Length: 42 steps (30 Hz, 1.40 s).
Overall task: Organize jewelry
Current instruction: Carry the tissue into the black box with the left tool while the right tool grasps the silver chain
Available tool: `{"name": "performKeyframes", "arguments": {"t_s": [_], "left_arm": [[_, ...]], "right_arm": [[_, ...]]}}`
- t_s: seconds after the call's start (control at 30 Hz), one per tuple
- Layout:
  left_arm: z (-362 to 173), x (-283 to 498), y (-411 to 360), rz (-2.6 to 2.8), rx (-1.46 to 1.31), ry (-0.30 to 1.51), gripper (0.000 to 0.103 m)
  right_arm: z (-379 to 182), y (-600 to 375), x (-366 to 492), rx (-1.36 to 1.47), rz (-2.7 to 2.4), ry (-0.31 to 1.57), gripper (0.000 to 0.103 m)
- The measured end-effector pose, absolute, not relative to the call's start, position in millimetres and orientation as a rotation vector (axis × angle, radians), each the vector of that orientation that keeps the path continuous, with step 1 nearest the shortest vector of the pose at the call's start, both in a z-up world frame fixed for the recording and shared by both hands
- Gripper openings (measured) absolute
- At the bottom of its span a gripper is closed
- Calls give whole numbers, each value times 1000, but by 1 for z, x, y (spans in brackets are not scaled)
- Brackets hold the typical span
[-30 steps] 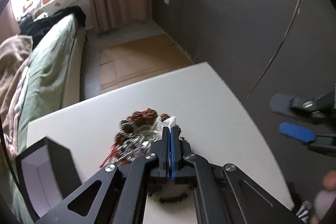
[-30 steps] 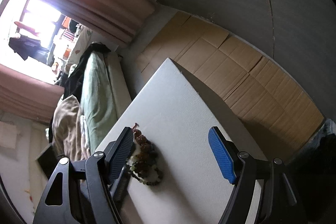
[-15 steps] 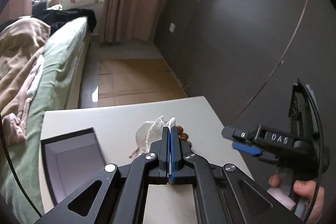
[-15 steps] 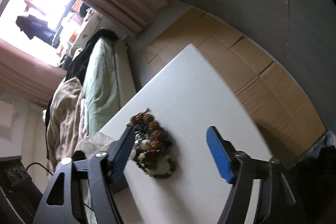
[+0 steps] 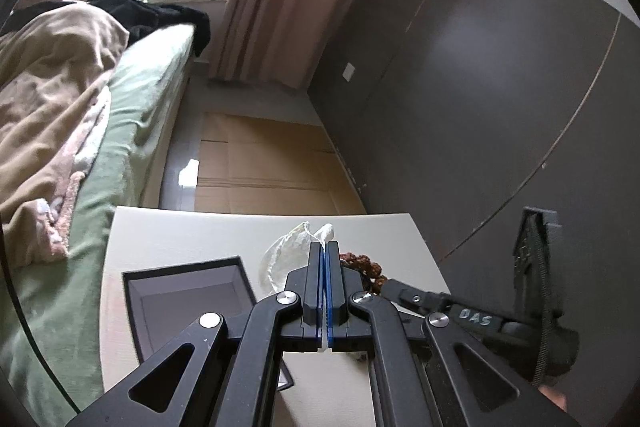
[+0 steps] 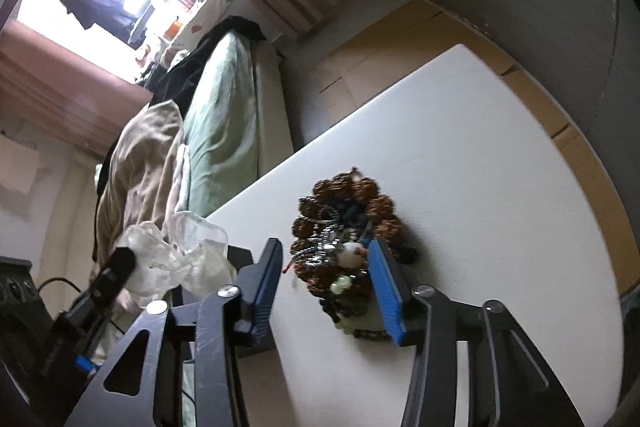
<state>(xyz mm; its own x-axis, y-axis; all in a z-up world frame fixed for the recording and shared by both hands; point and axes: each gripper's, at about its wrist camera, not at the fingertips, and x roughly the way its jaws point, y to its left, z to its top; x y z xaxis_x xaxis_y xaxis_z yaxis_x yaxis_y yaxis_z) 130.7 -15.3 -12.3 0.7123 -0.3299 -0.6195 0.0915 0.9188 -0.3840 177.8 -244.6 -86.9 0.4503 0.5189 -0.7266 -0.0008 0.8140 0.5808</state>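
**Left wrist view: box open, jewelry not yet gathered**

To the left of your left gripper [image 5: 324,251] the open box [image 5: 188,293] holds no jewelry that shows. That gripper's fingers are pressed together on a clear plastic bag [image 5: 294,243].

Your right gripper [image 6: 324,279] is spread wide, its fingers either side of the bead pile [image 6: 344,223] on the table [image 6: 500,187]. Sorting looks barely begun. Bare tabletop lies right of the pile; mind the far edge.
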Motion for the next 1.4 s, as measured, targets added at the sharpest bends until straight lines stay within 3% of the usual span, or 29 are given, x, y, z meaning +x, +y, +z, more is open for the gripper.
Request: {"name": "performKeyframes", "arguments": {"t_s": [0.2,0.3,0.33,0.53,0.67,0.7,0.87,1.0,1.4], "left_arm": [[-9,128,0,-225,-363,735,0],[-8,127,5,-220,-366,730,0],[-8,126,7,-218,-367,729,0],[-7,122,16,-208,-373,726,0],[-6,121,18,-206,-377,725,0],[-6,121,18,-207,-377,725,0],[-7,122,18,-207,-377,727,0],[-9,124,18,-205,-376,732,0],[-6,117,22,-186,-365,731,0]], "right_arm": [[-102,-221,189,499,335,1099,30],[-109,-215,192,478,315,1115,15],[-110,-214,192,473,310,1121,14],[-112,-210,193,442,282,1131,14],[-109,-202,195,444,321,1116,38],[-109,-199,196,435,325,1113,39],[-111,-187,198,351,293,1100,37],[-118,-186,202,336,265,1122,19],[-123,-181,196,291,300,1184,17]]}}
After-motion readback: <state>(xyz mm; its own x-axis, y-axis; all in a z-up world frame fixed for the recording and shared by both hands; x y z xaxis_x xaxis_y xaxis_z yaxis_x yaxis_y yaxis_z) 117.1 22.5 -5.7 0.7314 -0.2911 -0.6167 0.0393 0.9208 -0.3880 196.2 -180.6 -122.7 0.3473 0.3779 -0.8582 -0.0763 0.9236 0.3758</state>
